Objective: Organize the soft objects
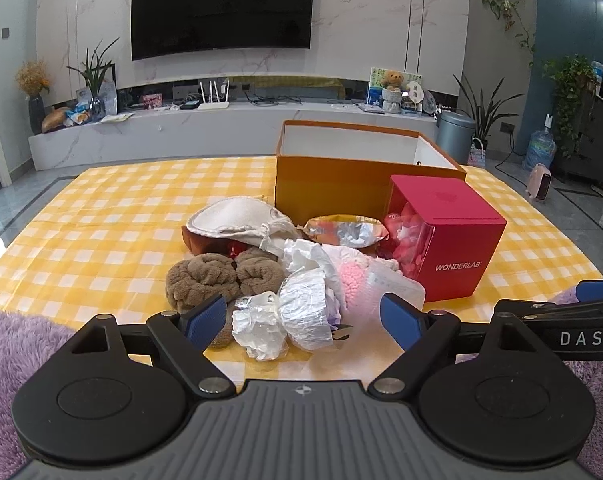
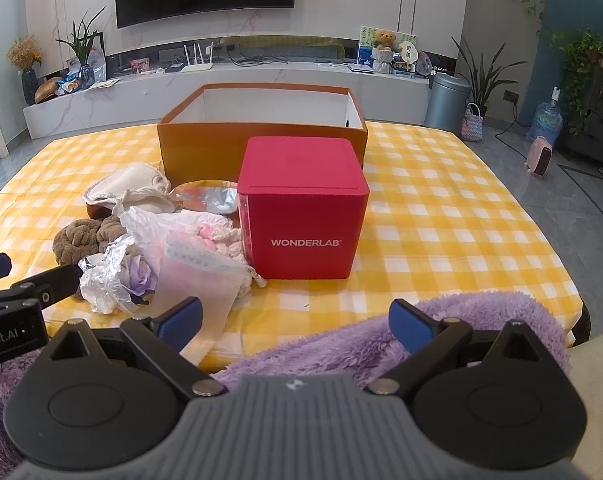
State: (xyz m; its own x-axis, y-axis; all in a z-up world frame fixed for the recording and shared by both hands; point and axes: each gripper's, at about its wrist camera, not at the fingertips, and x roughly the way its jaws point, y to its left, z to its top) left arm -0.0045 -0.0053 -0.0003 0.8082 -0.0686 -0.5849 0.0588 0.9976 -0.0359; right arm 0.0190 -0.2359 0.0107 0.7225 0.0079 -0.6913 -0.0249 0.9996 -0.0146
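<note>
A brown knotted towel (image 1: 205,280) lies near the tabletop's front edge, touching crinkled white plastic (image 1: 301,312) wrapped around a purple flower (image 2: 139,276). Behind them rests a cream mask (image 1: 237,216); beside them a pink knit piece (image 1: 353,276). A purple fuzzy blanket (image 2: 381,344) drapes over the front edge.

The floor of the orange box (image 2: 261,136) is hidden by its own front wall, so its contents cannot be told. The lower part of the brown knitted roll (image 1: 203,280) is covered by the left gripper's finger. The foil packet (image 1: 345,230) is partly masked by the red cube (image 2: 303,208). The purple fleece (image 2: 341,344) is cut off by the frame edge. The print on the frosted pouch (image 2: 197,268) is too small to be read.
</note>
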